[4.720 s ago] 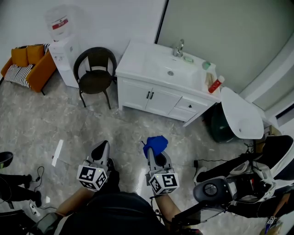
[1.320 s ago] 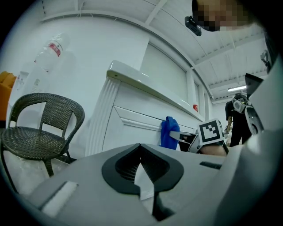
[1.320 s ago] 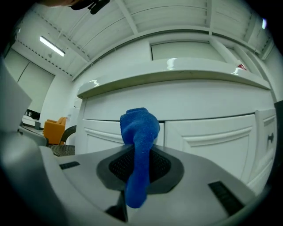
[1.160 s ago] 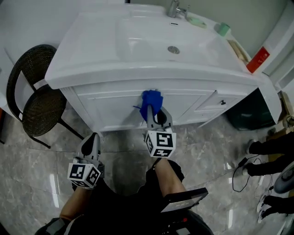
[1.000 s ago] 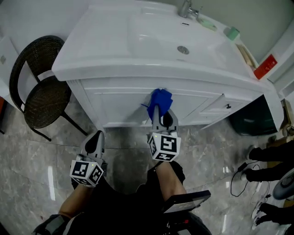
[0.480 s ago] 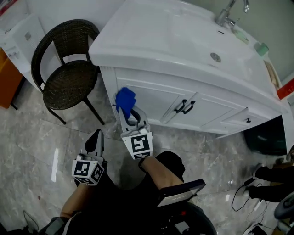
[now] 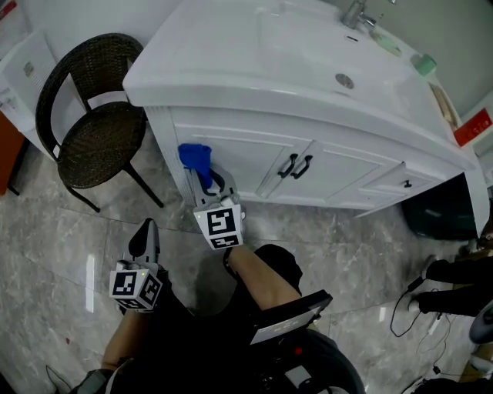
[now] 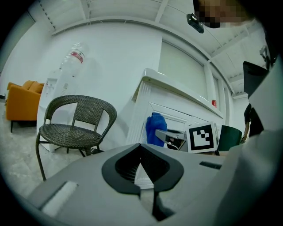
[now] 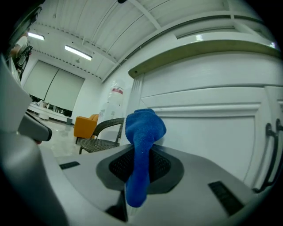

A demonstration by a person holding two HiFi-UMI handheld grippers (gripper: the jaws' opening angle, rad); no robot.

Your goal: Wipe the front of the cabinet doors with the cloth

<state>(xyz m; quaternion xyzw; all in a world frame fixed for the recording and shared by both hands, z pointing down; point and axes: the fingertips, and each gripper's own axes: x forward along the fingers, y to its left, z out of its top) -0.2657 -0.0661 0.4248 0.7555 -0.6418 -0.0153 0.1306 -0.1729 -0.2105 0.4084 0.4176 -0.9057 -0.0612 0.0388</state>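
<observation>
At far left stands a dark woven wicker chair with a round back. In the left gripper view an orange sofa shows behind the chair, and beside it an inverted clear water bottle with a red label whose writing is too small to read.

The left hand-held gripper hangs low over the grey marble floor, well apart from the cabinet. Its jaws are pressed together with nothing between them.

The right hand-held gripper pinches a bright blue fuzzy cloth, which bunches above the jaw tips. The cloth sits at the left edge of the white panelled left cabinet door, near the cabinet's corner. Whether it touches the panel cannot be told.

The cube on each hand-held gripper carries black-and-white square markers, without letters.

Two curved black door handles flank the seam between the left door and the white right cabinet door.

Above, the white vanity surface holds a sunken basin, a chrome faucet and a pale green cup.

At far right a red label bears white print that is illegible.
</observation>
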